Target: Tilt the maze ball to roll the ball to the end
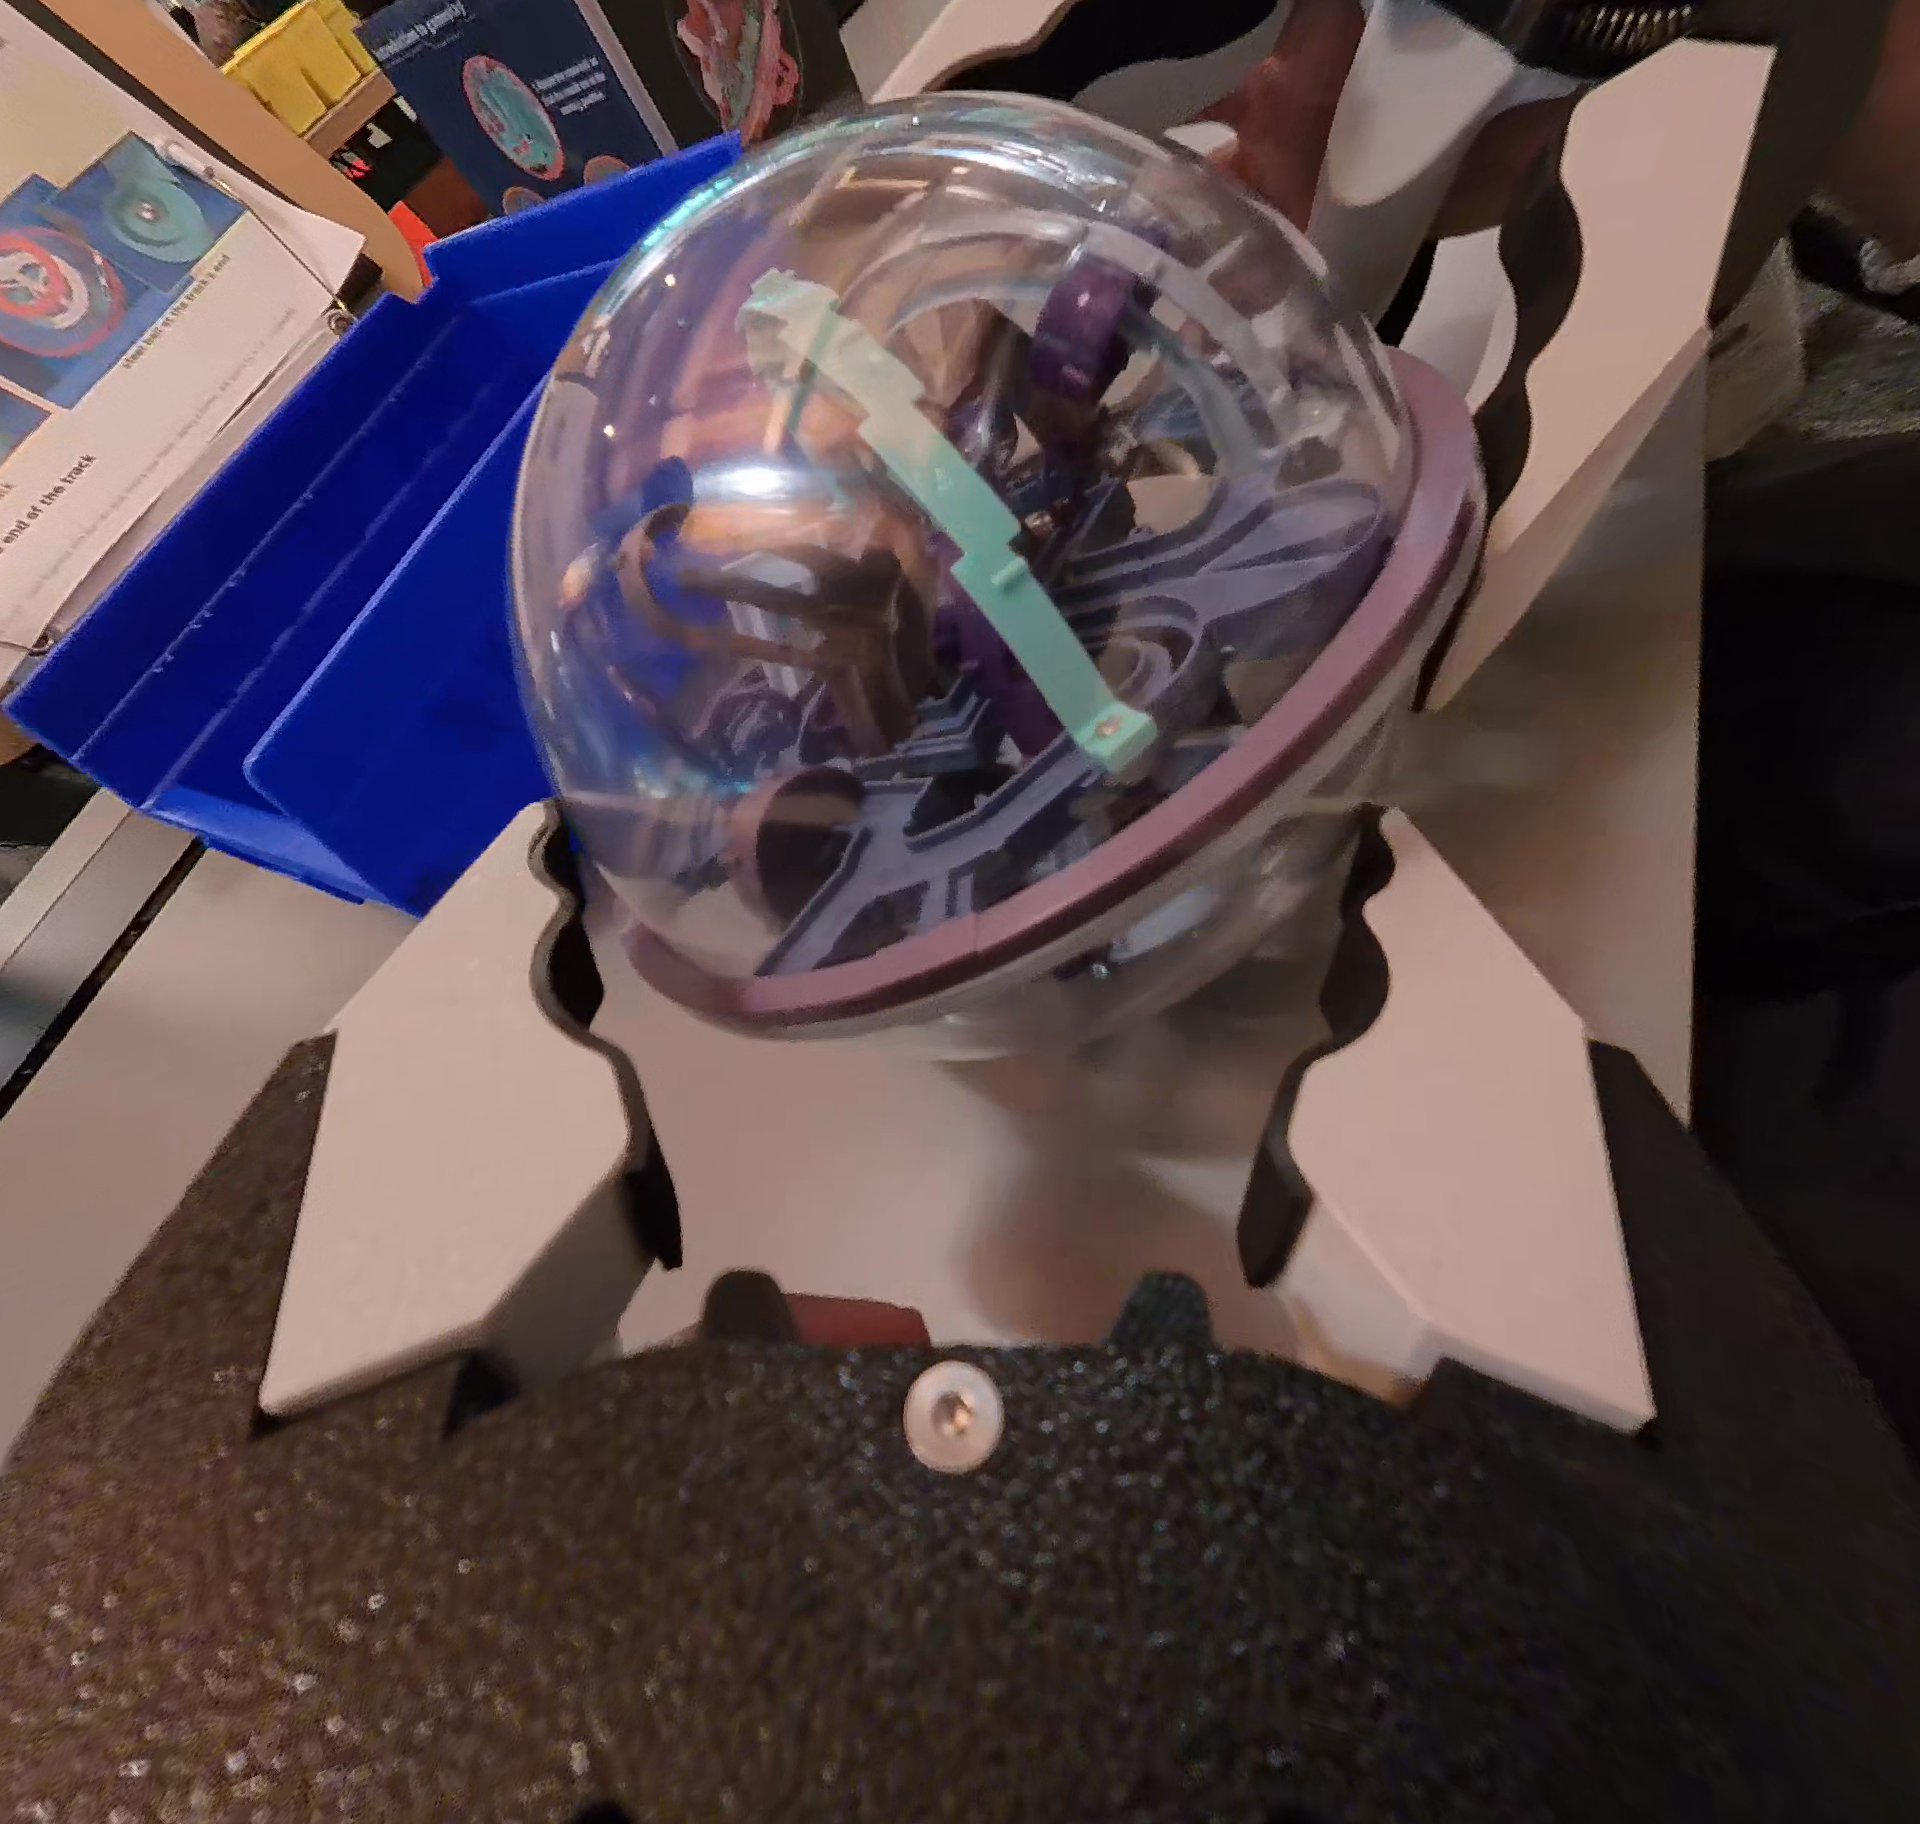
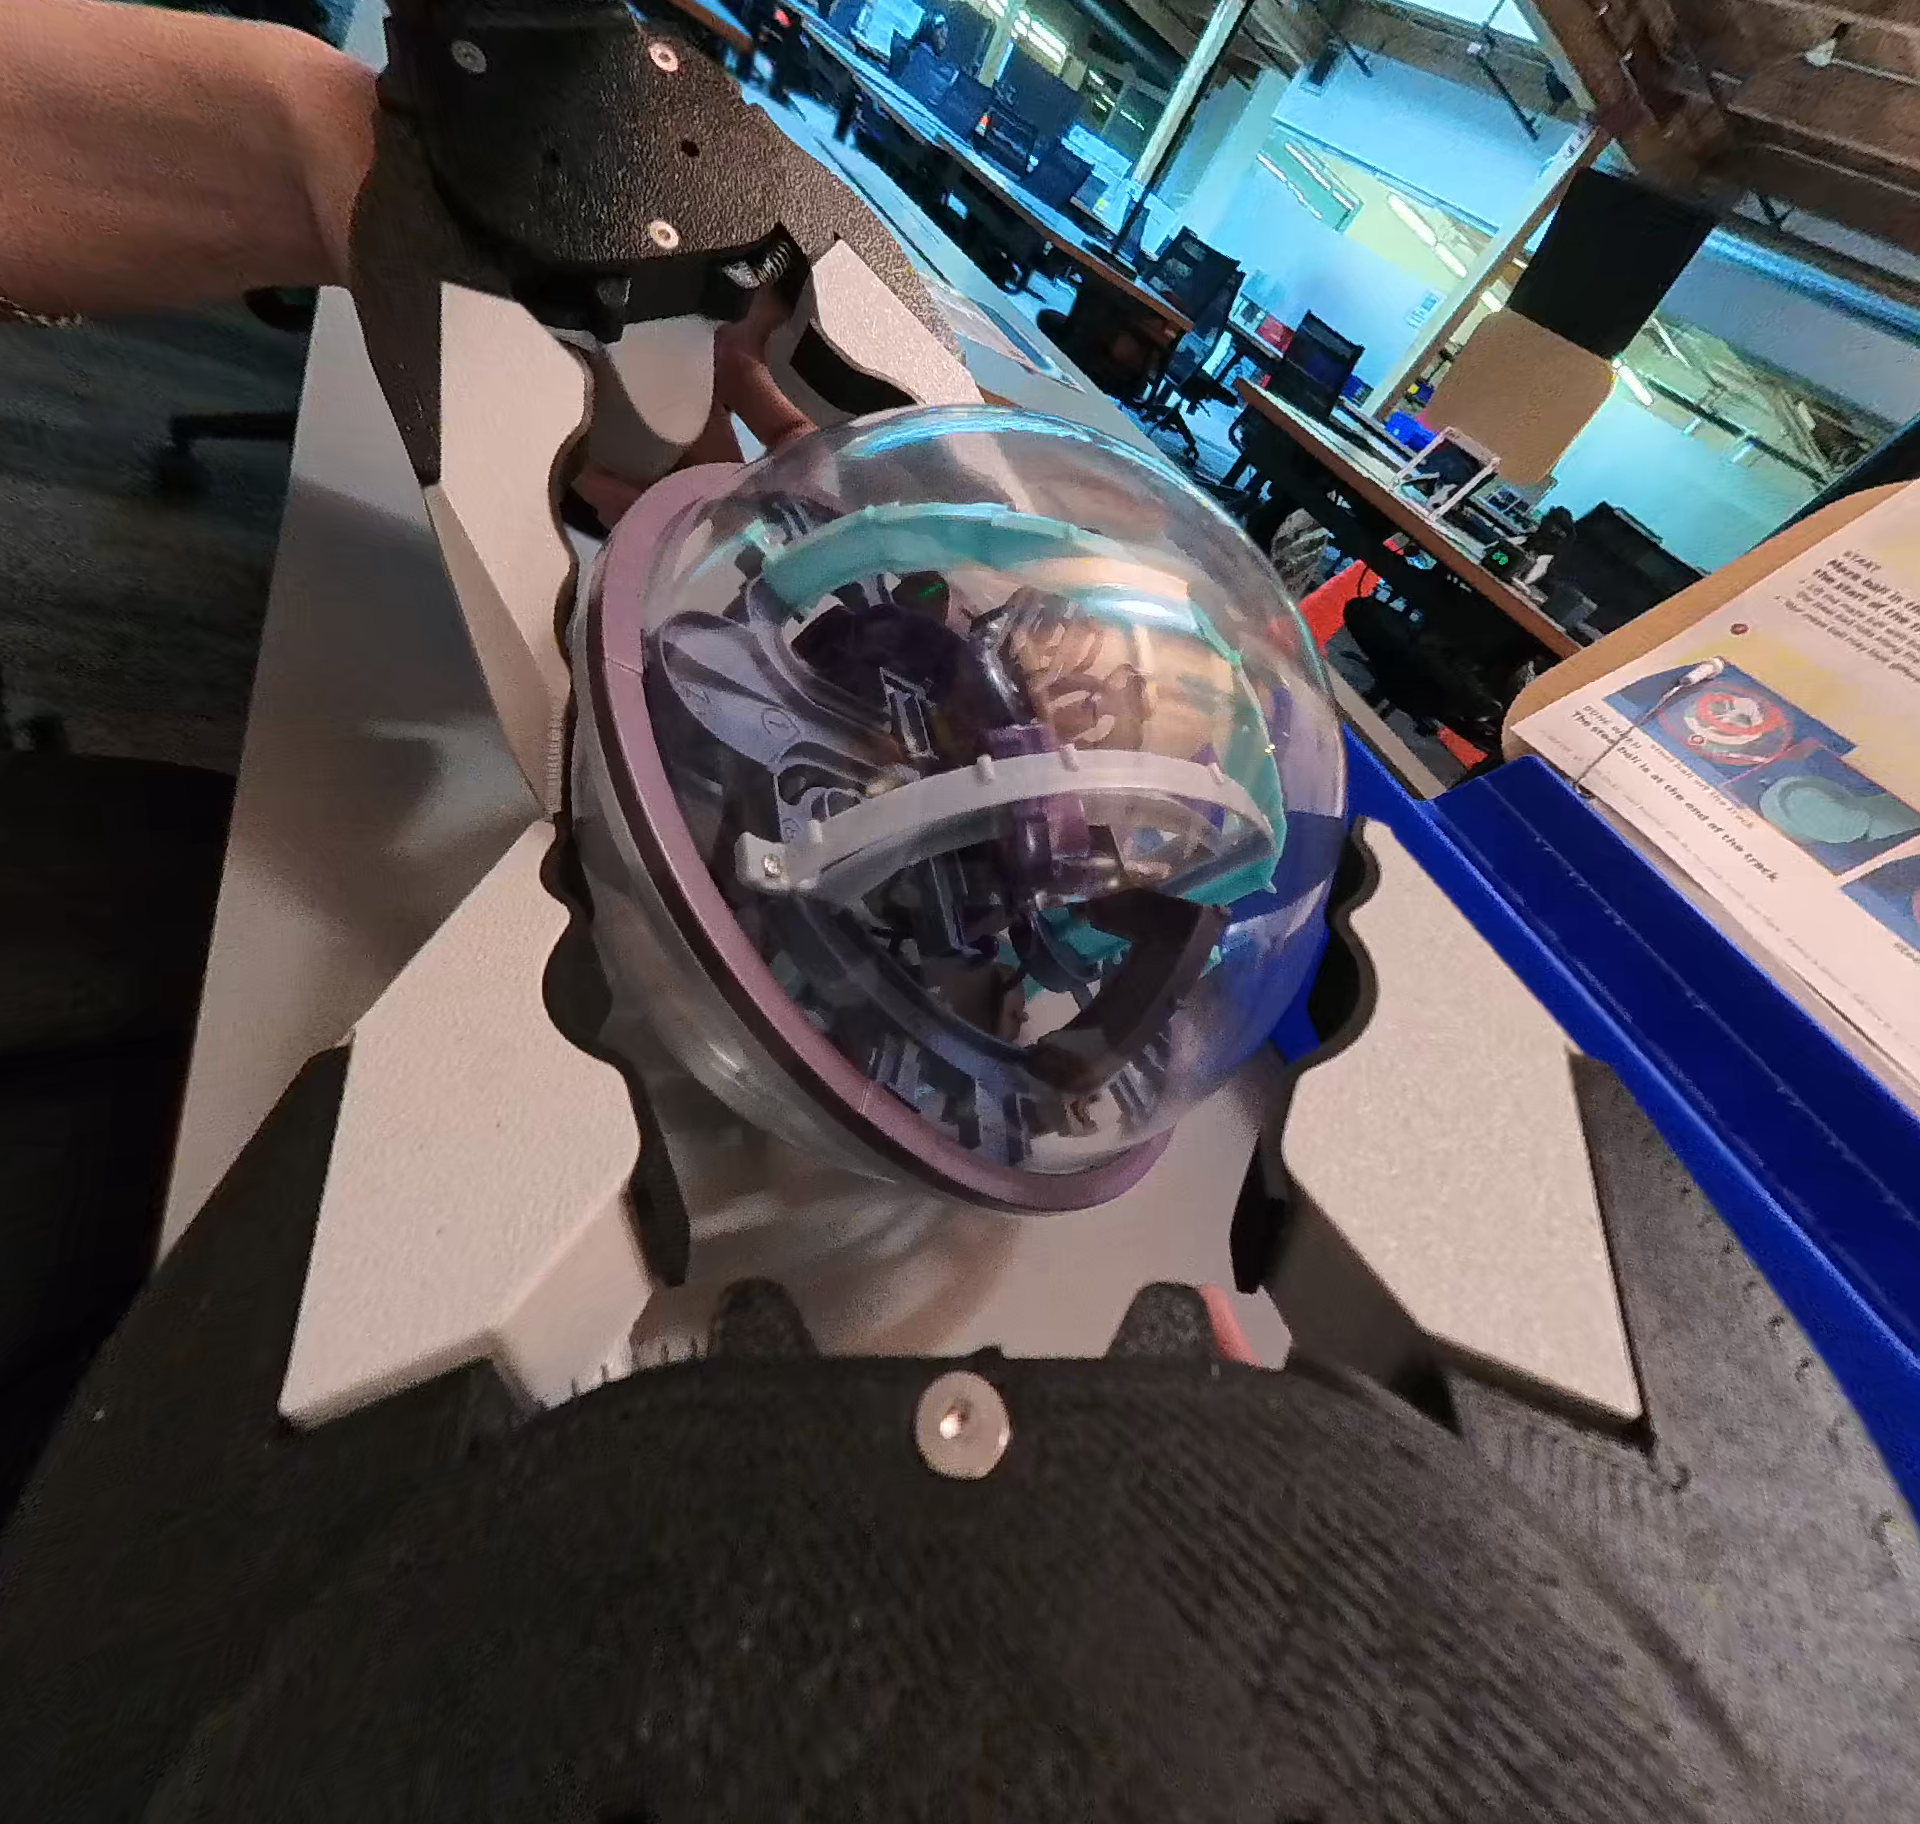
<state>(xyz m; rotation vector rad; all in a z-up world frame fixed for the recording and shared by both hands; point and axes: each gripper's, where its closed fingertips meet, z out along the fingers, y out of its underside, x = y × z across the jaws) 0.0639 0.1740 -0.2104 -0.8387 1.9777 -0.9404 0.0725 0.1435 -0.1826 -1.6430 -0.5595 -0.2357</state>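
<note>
Two hand-held grippers share one load: the clear plastic maze ball with a purple equator band and coloured tracks inside (image 1: pixel 977 569), raised above the pale tabletop (image 1: pixel 156 1078). The left gripper (image 1: pixel 966 881) has its white fingers (image 1: pixel 457 1026) spread wide around the lower half of the sphere, the wavy dark pads against its sides; the right gripper (image 2: pixel 956 891) holds the sphere the same way from the opposite side, equally wide. The band sits steeply slanted, so tilting appears under way. The small rolling ball cannot be made out, so progress along the track cannot be judged. A blue plastic bin (image 1: pixel 343 569) stands just beyond.
</note>
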